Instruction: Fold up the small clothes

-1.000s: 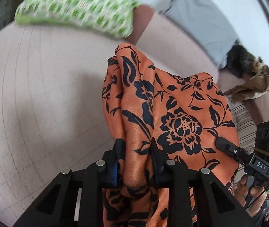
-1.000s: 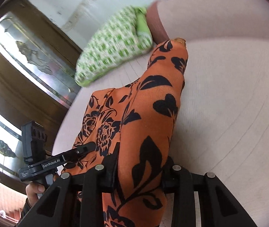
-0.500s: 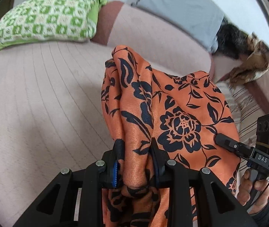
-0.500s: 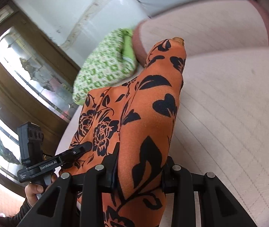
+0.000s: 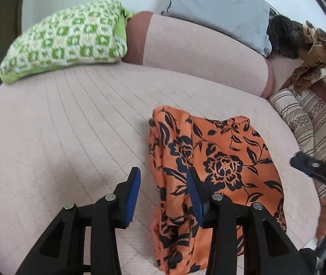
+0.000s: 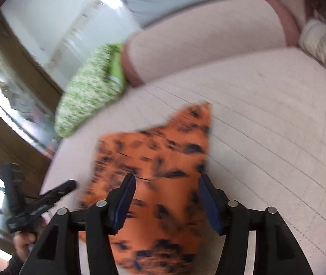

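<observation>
1. Nearest in the left wrist view: left gripper [image 5: 163,193] spread wide, blue pads [image 5: 132,197] apart, grasping nothing; the right-hand pad overlapping the left edge of the cloth, whether touching it or just above, impossible to say.
2. Nearest in the right wrist view: right gripper [image 6: 166,202] likewise released, jaws parted with cloth showing in the gap but not pinched; frame badly blurred, so fine detail lost.
3. Just beyond both: orange floral garment [image 5: 211,178], black flower print, lying slack on the pale quilted sofa seat [image 5: 59,137], bunched into lengthwise ridges along its left side, flatter toward the right. Also seen in the right wrist view [image 6: 163,151] as a rough pointed shape tapering away from the camera.
4. Handling, as a judgement: thin, light, limp and probably slick fabric; no stiffness to hold a crease, likely to slide or slump when lifted by 1 point. Best taken at 2 corners or along a hem, 1 per gripper, pinching a single layer at the edge, not the bunched ridge, then kept taut while laid over.
5. Fold not yet tidy by the look of it: edges uneven, wrinkles unsmoothed.
6. Farther back: green-and-white patterned cushion [image 5: 66,41] against the backrest at left, grey pillow [image 5: 215,6] behind, striped cushion [image 5: 309,119] at right.
</observation>
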### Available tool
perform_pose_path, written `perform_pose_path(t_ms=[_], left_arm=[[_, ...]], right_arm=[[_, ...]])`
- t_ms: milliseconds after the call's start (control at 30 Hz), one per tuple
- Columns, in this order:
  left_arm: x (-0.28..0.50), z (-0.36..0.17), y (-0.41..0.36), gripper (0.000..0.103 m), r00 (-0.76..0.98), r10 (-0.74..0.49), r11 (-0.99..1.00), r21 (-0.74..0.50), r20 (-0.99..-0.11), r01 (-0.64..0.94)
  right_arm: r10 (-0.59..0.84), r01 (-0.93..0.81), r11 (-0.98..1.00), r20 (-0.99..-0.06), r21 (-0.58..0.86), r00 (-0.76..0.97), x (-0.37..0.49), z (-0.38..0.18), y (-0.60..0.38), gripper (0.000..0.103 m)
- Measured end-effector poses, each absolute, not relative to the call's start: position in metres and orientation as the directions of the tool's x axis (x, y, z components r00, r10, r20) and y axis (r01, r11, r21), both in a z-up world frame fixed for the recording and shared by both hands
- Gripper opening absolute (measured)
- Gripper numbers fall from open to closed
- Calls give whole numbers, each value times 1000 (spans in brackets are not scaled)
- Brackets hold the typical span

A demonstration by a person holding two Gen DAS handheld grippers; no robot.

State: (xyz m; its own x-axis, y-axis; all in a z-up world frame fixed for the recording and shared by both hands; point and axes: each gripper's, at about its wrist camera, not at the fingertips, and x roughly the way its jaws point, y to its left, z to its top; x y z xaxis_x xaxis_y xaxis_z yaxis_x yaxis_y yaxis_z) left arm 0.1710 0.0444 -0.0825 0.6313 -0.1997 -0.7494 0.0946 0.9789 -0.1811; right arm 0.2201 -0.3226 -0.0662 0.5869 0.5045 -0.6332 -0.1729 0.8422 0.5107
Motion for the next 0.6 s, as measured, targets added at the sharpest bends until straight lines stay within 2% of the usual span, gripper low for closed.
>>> perform_pose_path(t_ms=[133, 233, 267, 400, 467, 533, 600], left_arm=[[178, -101, 34, 43, 590, -139, 990, -116, -796, 77], [190, -127, 29, 46, 519, -89, 996, -78, -850, 45], [191, -127, 28, 46, 519, -82, 997, -70, -851, 43], [189, -100, 30, 46, 569, -87, 996, -79, -817, 40], [193, -88, 29, 52, 598, -92, 995, -89, -796, 34], [202, -90, 24, 53, 600, -73, 997, -69, -797, 30], [213, -107, 20, 53, 558, -49, 999, -41, -828, 26]], right_arm=[[596, -240, 789, -609, 566, 523, 214, -67, -288, 79], [565, -169, 816, -702, 552, 434, 225, -108, -278, 80], [550, -144, 825, -715, 547, 432, 226, -114, -278, 80], [564, -195, 815, -673, 545, 478, 226, -80, -276, 80], [562, -227, 818, -651, 528, 510, 230, -65, -274, 80], [551, -221, 823, -641, 523, 534, 238, -61, -272, 85], [521, -154, 836, -675, 527, 523, 255, -79, -275, 86]])
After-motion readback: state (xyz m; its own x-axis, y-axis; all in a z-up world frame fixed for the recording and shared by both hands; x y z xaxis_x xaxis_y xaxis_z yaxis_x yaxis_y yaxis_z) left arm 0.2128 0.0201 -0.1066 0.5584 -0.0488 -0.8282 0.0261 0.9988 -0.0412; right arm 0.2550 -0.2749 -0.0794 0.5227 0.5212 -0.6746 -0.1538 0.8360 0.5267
